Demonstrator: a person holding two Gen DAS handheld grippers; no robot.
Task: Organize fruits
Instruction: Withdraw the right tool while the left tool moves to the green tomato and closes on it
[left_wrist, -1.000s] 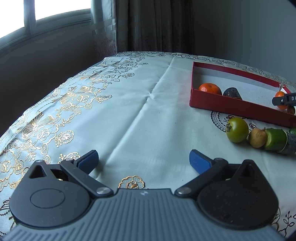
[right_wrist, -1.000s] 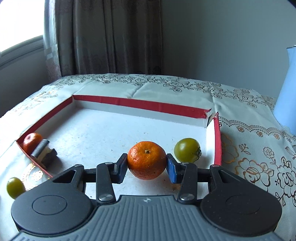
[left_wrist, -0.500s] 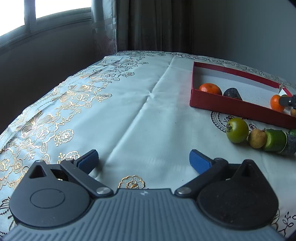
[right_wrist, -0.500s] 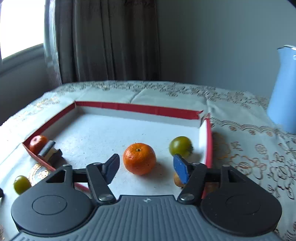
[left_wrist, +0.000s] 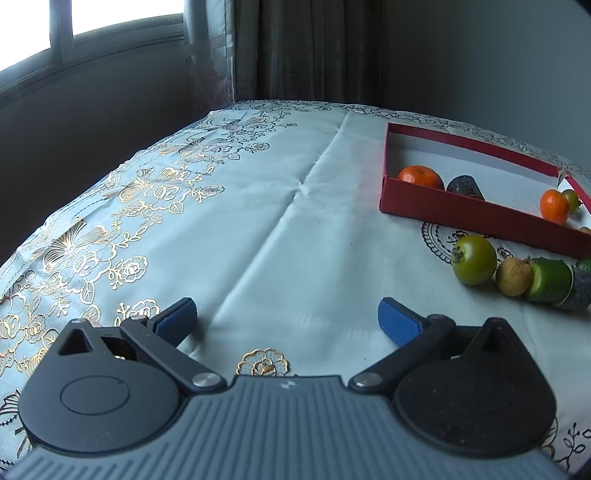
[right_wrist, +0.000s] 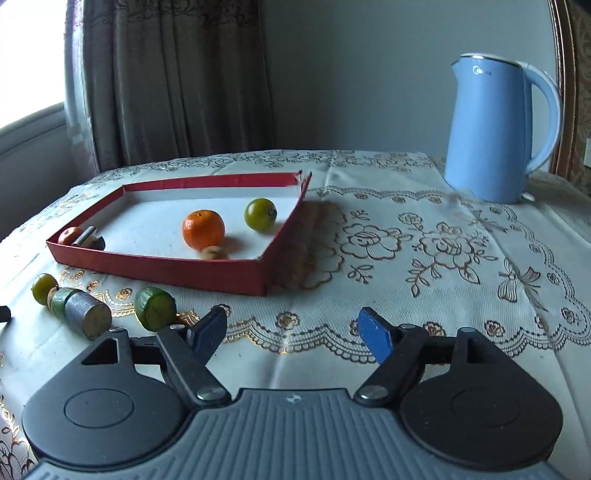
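Orange down in the tray, both my grippers empty!

My right gripper (right_wrist: 291, 332) had just been opening, its jaws wide over bare cloth; my left gripper (left_wrist: 286, 317) gaped too, holding nothing. The orange (right_wrist: 203, 229) sat in the red tray (right_wrist: 166, 264) beside a green fruit (right_wrist: 260, 214); a small brown fruit (right_wrist: 214, 253) peeked half-hidden behind the near wall. Another orange (right_wrist: 70, 234) and a dark lump I couldn't identify (right_wrist: 90, 238) hid in the far corner. More pieces (right_wrist: 81, 312) lay outside.

I see bare table (right_wrist: 369, 295) ahead of my right fingers (right_wrist: 373, 334), while the red tray (right_wrist: 166, 264) and kettle (right_wrist: 491, 129) block farther on.
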